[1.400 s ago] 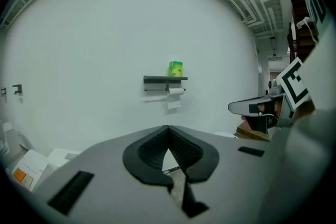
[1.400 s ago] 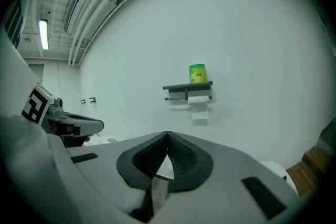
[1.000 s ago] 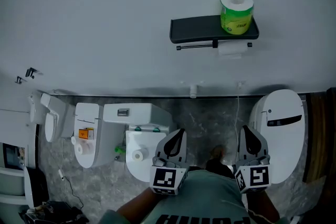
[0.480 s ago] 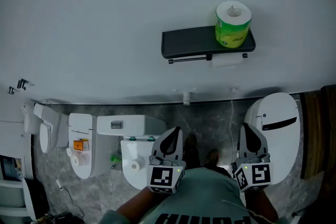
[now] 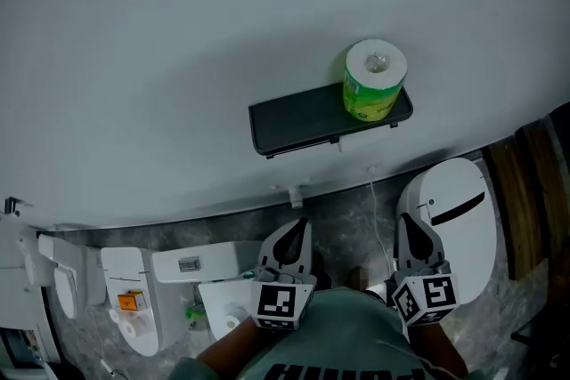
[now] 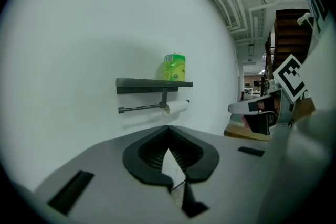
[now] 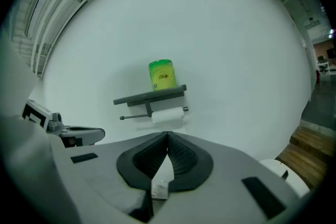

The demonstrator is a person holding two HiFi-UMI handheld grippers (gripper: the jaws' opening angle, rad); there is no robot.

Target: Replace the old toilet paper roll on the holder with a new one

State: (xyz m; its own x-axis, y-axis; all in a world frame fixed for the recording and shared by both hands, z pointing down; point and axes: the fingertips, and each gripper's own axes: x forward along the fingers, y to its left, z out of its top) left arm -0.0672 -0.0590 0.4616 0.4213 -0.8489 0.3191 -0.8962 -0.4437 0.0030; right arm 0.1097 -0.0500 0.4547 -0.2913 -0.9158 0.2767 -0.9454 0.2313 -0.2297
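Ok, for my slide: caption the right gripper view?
Shut right tool faces a shelf holding a green-wrapped roll, white roll beneath.

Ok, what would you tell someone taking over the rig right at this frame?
Left gripper: shut, empty, held low near the body, away from the wall.
Right gripper: shut, empty, alongside it.
New green-wrapped toilet paper roll: upright on the right end of the black wall shelf.
Old white toilet paper roll: on the metal bar under the shelf, at its right end.
Done: nothing yet.
Left: take the old roll off the bar, slide the green-wrapped one on.
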